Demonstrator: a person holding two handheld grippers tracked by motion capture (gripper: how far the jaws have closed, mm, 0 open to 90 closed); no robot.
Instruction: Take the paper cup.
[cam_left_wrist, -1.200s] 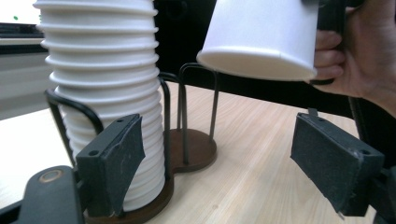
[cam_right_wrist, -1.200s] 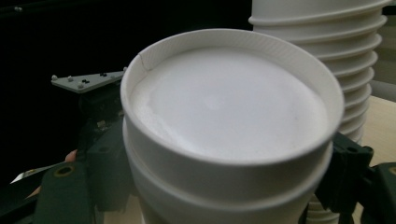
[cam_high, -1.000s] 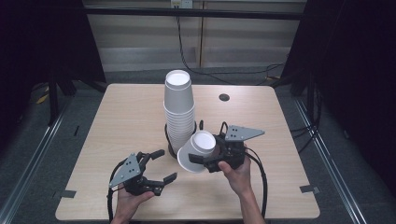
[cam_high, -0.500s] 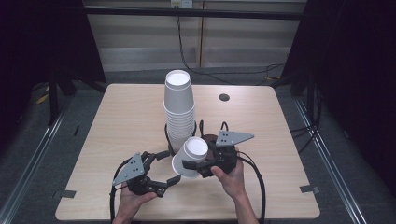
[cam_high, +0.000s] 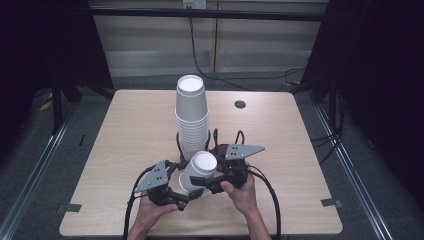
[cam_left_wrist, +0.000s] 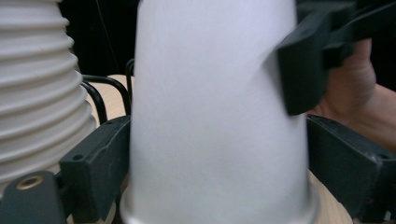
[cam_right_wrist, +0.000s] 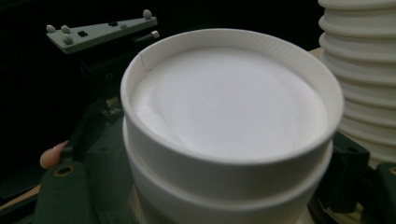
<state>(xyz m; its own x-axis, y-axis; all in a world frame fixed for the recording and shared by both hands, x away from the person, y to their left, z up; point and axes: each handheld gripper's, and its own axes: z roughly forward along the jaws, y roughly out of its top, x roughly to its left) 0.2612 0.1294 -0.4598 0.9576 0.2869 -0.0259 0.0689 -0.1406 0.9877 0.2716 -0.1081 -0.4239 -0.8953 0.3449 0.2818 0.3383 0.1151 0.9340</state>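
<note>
now left tongs (cam_high: 184, 199) opening around cup (cam_high: 199, 170)

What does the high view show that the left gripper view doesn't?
The high view gives the whole table, its dark round hole, the stack of paper cups from top to bottom, the left hand and the right hand. The left gripper view gives the close-up: the right gripper has a jaw denting the upside-down paper cup, and the left gripper has jaws that have just been opening, with that cup between them. Both show cup, stack and grippers.
</note>
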